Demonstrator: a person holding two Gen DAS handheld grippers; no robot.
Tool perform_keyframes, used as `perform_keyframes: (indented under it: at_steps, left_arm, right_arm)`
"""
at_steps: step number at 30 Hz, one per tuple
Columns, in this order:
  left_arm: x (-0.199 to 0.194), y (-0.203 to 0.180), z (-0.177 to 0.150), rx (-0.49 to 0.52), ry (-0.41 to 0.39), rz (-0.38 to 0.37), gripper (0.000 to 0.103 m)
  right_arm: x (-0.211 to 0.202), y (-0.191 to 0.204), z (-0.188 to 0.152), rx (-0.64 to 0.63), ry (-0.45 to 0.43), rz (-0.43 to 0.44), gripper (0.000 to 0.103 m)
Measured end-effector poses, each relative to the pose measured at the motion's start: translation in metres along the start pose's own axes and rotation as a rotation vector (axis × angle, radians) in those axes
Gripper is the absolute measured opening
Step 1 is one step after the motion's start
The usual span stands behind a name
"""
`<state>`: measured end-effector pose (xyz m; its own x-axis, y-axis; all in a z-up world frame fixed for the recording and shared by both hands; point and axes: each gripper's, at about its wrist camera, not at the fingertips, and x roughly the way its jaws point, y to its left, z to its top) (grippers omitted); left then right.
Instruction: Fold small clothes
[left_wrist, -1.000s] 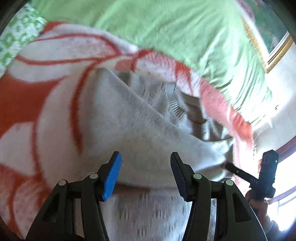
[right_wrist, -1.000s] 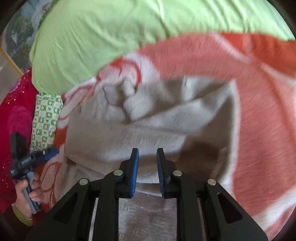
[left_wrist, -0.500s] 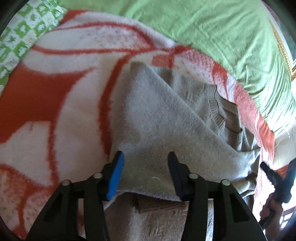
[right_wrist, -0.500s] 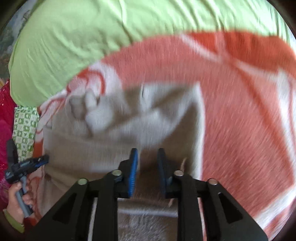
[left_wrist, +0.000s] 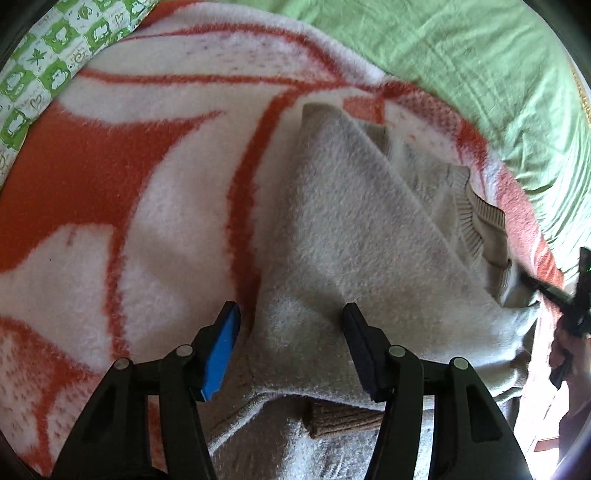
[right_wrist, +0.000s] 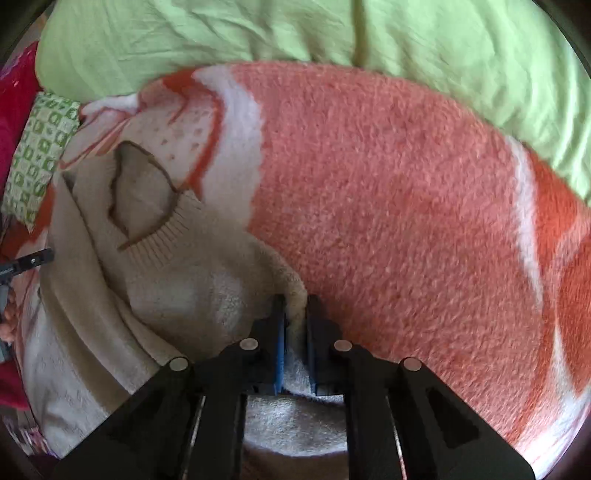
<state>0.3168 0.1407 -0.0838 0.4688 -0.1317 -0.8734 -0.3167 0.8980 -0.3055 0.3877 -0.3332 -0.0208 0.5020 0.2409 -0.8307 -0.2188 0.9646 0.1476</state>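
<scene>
A small beige fuzzy sweater (left_wrist: 354, 236) lies on an orange and white blanket (left_wrist: 110, 177), folded over itself, its ribbed collar (left_wrist: 476, 221) at the right. My left gripper (left_wrist: 291, 317) is open and empty, its tips over the sweater's near left edge. A ribbed cuff (left_wrist: 343, 419) shows under the fold. In the right wrist view the sweater (right_wrist: 177, 280) lies at the left with its neck opening (right_wrist: 140, 192) up. My right gripper (right_wrist: 295, 306) is shut on a fold of the sweater's edge. The right gripper also shows in the left wrist view (left_wrist: 532, 282).
A green sheet (left_wrist: 461, 55) covers the bed beyond the blanket (right_wrist: 388, 206). A green and white patterned pillow (left_wrist: 48, 62) lies at the far left, also in the right wrist view (right_wrist: 37, 158). Red fabric (right_wrist: 14, 110) is at the left edge.
The left gripper has moved down close to the sweater and stayed open. The right gripper has carried the pinched sweater edge to the right, down onto the blanket.
</scene>
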Motion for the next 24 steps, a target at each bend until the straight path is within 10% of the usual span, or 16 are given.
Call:
perform_keyframes:
  at_steps: [12, 17, 24]
  left_arm:
    - [-0.013, -0.001, -0.010, 0.026, -0.007, 0.031, 0.058]
    - [-0.047, 0.011, -0.053, 0.059, 0.037, -0.032, 0.059]
    - [-0.092, 0.041, -0.148, 0.143, 0.153, -0.091, 0.061]
  right_arm:
    - [-0.036, -0.012, -0.036, 0.299, -0.176, -0.062, 0.025]
    - [-0.097, 0.028, -0.097, 0.336, -0.244, 0.016, 0.050]
    - [-0.139, 0.090, -0.223, 0.379, -0.193, 0.073, 0.051]
